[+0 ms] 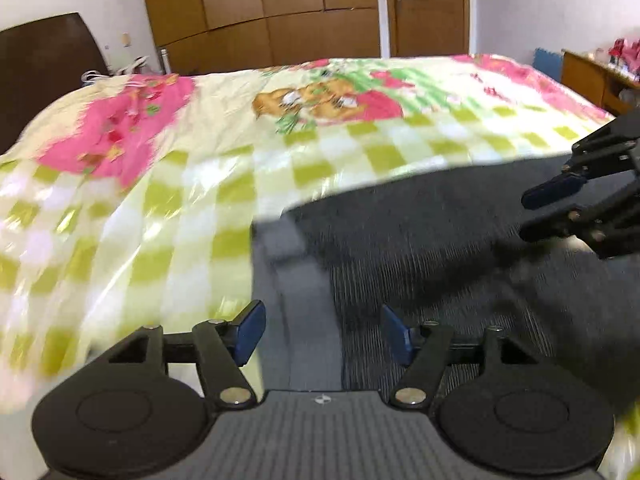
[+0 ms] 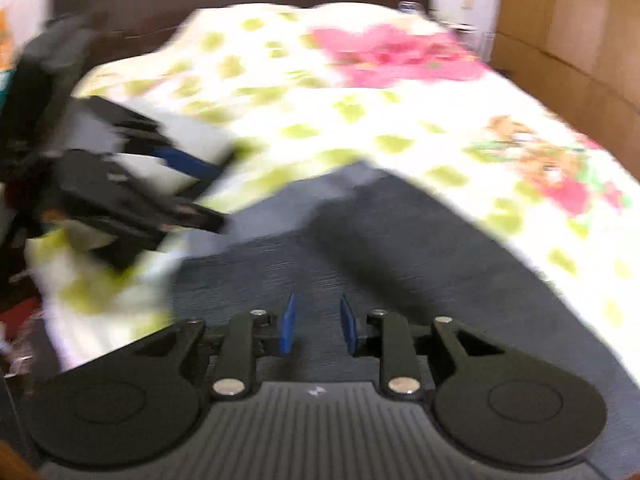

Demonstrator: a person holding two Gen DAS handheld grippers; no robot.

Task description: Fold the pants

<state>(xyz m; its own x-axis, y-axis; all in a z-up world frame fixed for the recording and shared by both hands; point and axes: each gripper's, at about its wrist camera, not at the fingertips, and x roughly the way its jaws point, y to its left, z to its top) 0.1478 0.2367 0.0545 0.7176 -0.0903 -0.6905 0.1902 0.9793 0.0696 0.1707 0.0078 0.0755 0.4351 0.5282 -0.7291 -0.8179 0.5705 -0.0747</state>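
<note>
Bedroom setting: a bed [image 1: 360, 136] under a checked, flowered cover serves as the work surface, giving a broad, soft, level area on which cloth can be spread and creased.

Nearest in the left wrist view, the left gripper [image 1: 322, 334] stands with its jaws wide apart. Nothing lies between the blue pads [image 1: 251, 332]; they hang above the near left edge of the pants [image 1: 440, 232] without pressing on it. Judged from this, the tool is free of the cloth, either after letting go or before a new grasp.

Nearest in the right wrist view, the right gripper [image 2: 318, 326] shows a narrow gap between its pads. No cloth is visible in that gap, so it reads as narrowly parted and empty. It points down over the near part of the pants [image 2: 400, 248].

Beyond both tools, the pants lie flat on the cover at the near side of the bed, dark grey with a fine ribbed weave. A fold line or overlapping layer crosses the cloth. Blur prevents telling how many layers are stacked. The position near the bed edge keeps the garment within reach of both hands.

Farther off, the cover runs to a dark headboard [image 1: 44, 68]. Brown wardrobe doors [image 1: 280, 12] and a wooden door [image 1: 430, 6] line the far wall. A side cabinet [image 1: 592, 80] stands at the right.
</note>
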